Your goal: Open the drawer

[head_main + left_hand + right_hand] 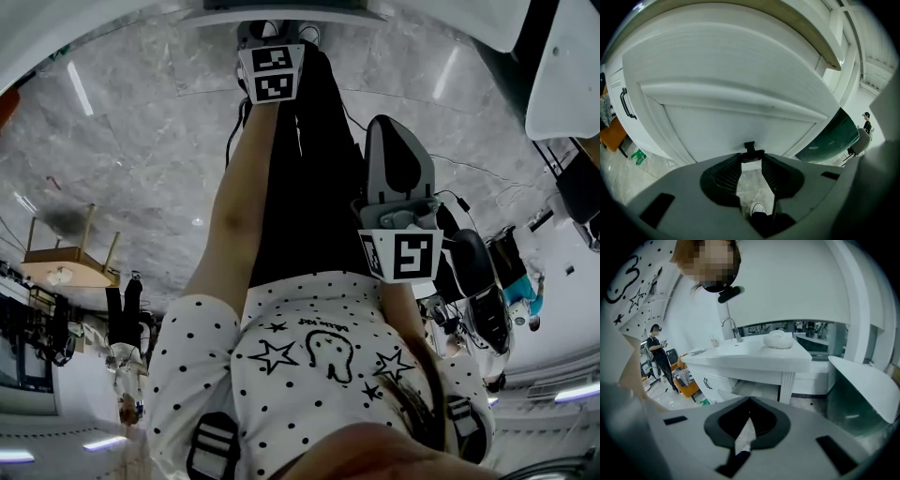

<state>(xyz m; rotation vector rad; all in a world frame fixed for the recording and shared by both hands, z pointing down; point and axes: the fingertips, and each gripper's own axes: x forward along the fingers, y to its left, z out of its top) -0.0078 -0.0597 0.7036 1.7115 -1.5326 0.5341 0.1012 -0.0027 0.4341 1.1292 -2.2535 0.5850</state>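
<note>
The left gripper view is filled by a white drawer front (pixel 740 117) with a recessed panel. Its small black handle (pixel 749 146) sits right at my left gripper (pixel 750 156), whose two tips are closed around it. In the head view only that gripper's marker cube (pixel 272 73) shows, at the end of my outstretched arm. My right gripper (pixel 400 202) hangs near my body, away from the drawer. In the right gripper view its jaws (pixel 750 403) meet at the tips with nothing between them.
A cabinet door with a black handle (pixel 626 104) lies left of the drawer, and dark green glass (pixel 832 140) to its right. The right gripper view shows a white counter (pixel 754 357) with a faucet (pixel 731 327), and a person (pixel 656 352) standing farther off. A wooden stool (pixel 70 258) stands on the marble floor.
</note>
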